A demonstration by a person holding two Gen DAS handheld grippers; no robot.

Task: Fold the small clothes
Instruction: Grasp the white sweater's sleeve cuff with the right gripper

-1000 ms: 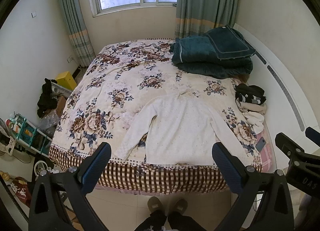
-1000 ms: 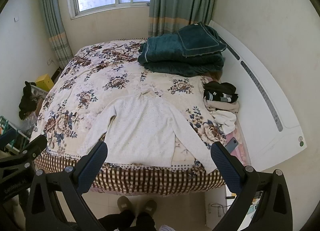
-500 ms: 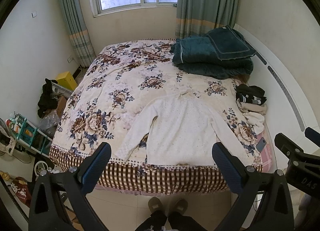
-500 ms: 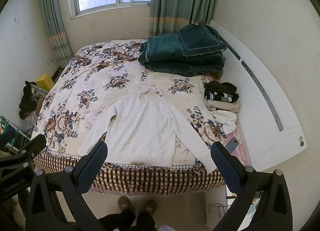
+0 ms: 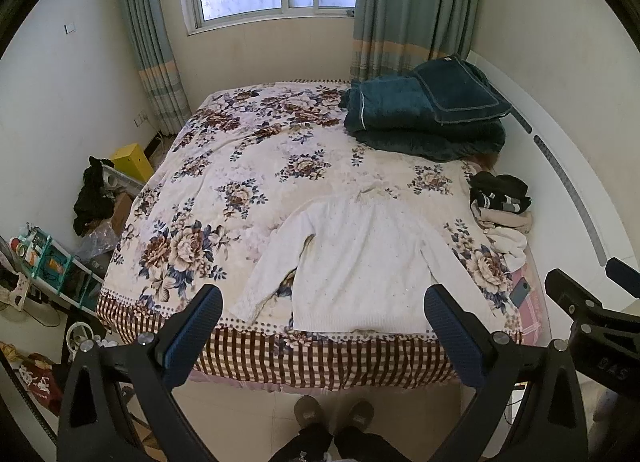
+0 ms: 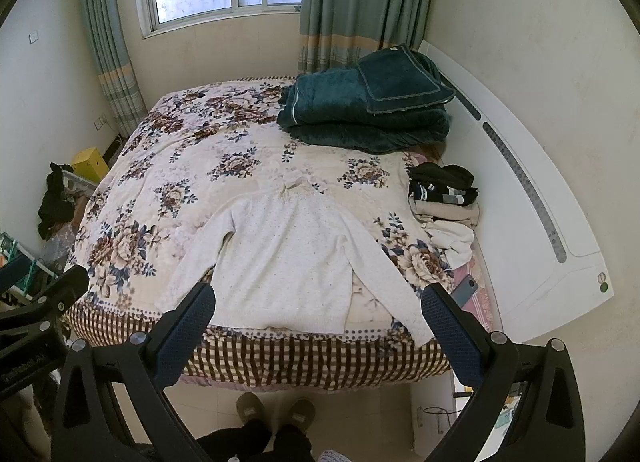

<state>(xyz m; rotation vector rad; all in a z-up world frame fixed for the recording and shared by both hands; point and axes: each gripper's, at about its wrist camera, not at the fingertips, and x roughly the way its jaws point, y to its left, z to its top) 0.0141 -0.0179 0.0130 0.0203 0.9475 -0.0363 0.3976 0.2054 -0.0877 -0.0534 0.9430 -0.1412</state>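
Bed [image 5: 248,166] bears flat sweater [image 5: 360,262] | left tongs [image 5: 324,326], right tongs [image 6: 318,320] gape empty | pinch cuffs at 7 and 5 o'clock, fold sleeves inward.

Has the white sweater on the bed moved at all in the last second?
No. The white sweater lies flat in the same spot, its hem at the checkered edge of the bed and its collar toward the folded green blanket, as before.
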